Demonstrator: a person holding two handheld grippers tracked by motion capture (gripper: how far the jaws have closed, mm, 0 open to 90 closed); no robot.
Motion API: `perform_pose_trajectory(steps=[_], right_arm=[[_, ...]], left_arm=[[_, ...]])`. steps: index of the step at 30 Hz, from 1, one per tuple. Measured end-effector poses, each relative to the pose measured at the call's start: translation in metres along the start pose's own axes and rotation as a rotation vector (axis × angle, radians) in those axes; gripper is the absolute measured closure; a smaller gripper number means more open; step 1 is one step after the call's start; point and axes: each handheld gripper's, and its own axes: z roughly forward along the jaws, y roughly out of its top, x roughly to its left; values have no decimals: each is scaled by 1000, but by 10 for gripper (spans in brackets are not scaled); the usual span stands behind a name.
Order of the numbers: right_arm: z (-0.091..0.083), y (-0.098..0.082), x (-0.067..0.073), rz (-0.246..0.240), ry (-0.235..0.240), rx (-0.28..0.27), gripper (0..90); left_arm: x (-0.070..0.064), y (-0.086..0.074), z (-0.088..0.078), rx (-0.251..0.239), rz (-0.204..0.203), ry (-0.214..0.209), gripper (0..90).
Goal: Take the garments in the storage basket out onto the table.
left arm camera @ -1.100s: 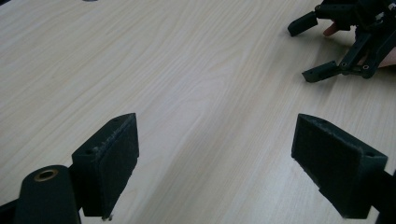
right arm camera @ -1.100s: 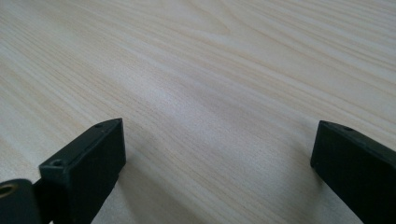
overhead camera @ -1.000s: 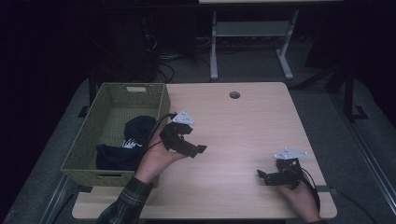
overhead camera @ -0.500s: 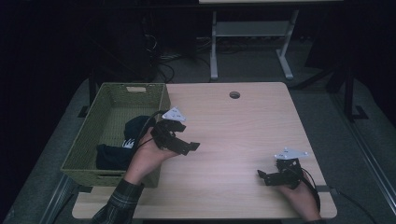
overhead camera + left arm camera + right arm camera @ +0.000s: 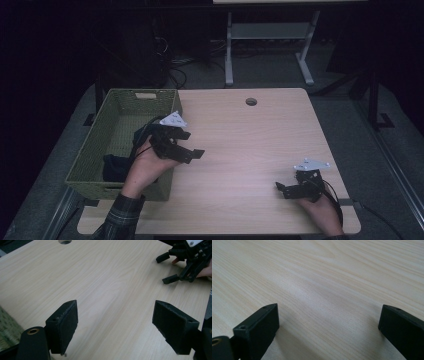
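Jaws of the left hand-held gripper [image 5: 192,145] stand wide apart with nothing between them, having just been closing slightly; it hangs above the desk [image 5: 250,150] at the right rim of the green woven basket [image 5: 100,150]. Dark cloth [image 5: 117,165] lies inside the basket, long axis not discernible. Right hand-held gripper [image 5: 281,189] rests near the desk's front right corner, jaws spread, empty.

A round cable hole [image 5: 251,101] sits near the far edge of the wooden table [image 5: 260,145]; a white-legged stand [image 5: 267,47] occupies the dark floor beyond.
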Motion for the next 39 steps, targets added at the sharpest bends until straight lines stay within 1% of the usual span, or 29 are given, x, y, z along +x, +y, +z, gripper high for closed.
perform_pose_trajectory(steps=[1, 5, 10, 14, 19, 23, 24, 27, 35, 39], right_arm=[[0, 0, 0, 0, 0, 0, 28], [0, 0, 0, 0, 0, 0, 28], [0, 0, 0, 0, 0, 0, 28], [0, 0, 0, -1, 0, 0, 28], [0, 0, 0, -1, 0, 0, 28], [0, 0, 0, -1, 0, 0, 28], [0, 0, 0, -1, 0, 0, 28], [0, 0, 0, -1, 0, 0, 28], [0, 0, 0, -1, 0, 0, 28], [0, 0, 0, -1, 0, 0, 28]], left_arm=[[0, 0, 0, 0, 0, 0, 207], [6, -2, -9, 8, -8, 19, 210], [12, -6, -17, 15, -17, 29, 215], [17, -10, -25, 24, -30, 52, 215], [22, -14, -31, 37, -26, 65, 215], [25, -18, -36, 43, -33, 77, 218], [27, -20, -39, 53, -32, 82, 220], [29, -22, -42, 60, -39, 89, 222], [40, -32, -57, 66, -64, 132, 225], [45, -37, -63, 80, -74, 158, 226]])
